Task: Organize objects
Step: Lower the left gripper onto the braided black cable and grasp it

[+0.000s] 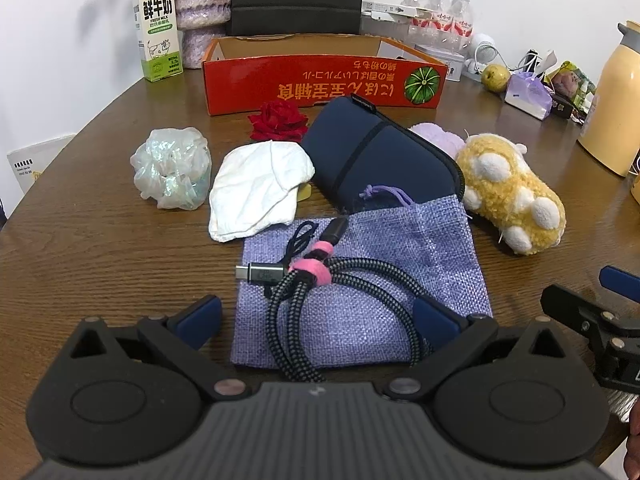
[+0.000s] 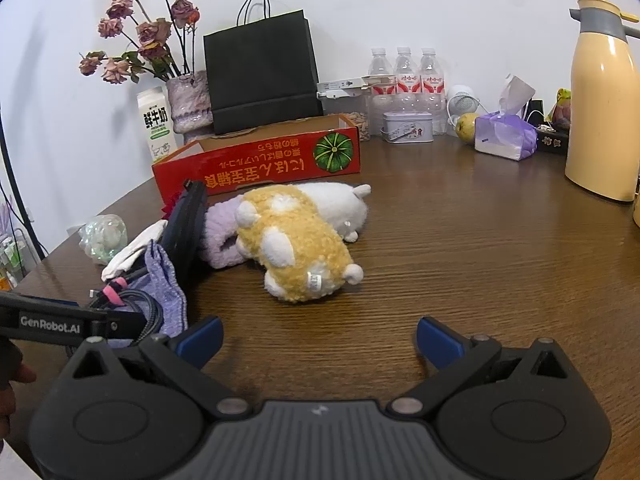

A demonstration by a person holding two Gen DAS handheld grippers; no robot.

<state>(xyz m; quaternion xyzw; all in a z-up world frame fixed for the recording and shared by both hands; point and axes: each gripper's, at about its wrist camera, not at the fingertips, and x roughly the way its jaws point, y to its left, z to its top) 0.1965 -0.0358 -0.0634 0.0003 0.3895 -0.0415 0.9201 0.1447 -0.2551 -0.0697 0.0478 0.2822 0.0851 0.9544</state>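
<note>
Left gripper [image 1: 318, 318] spread wide, empty, low over the near edge of the purple pouch [image 1: 400, 300], pads [image 1: 204, 314] either side of the cable [image 1: 304, 304]. Cable coiled, bound with a pink tie [image 1: 310, 270], lying on the pouch, one plug [image 1: 260, 272] pointing left, loops running back under the gripper body.

Pouch flat on the brown table [image 1: 100, 248], drawstring [image 1: 386, 194] at its far edge touching the navy case [image 1: 376, 156]. White cloth [image 1: 256, 190] crumpled just left of the case, overlapping the pouch's far-left corner. Plastic wad [image 1: 172, 168] beside the cloth, further left. Red flower [image 1: 278, 120] behind the cloth, near the red box [image 1: 320, 80]. Box open-topped, at the back of the clutter. Plush [image 1: 510, 192] on its side right of the case, touching the pouch's far-right corner, with a lilac fuzzy thing [image 1: 436, 138] behind it.

Right gripper [image 2: 318, 340] also spread wide, holding nothing, over bare table just in front of the plush, well right of the pouch.

Along the wall: milk carton [image 1: 158, 28], vase [image 1: 202, 12], black bag [image 2: 262, 76], water bottles [image 2: 406, 70], tissue pack [image 2: 506, 138], yellow flask [image 2: 602, 104].
</note>
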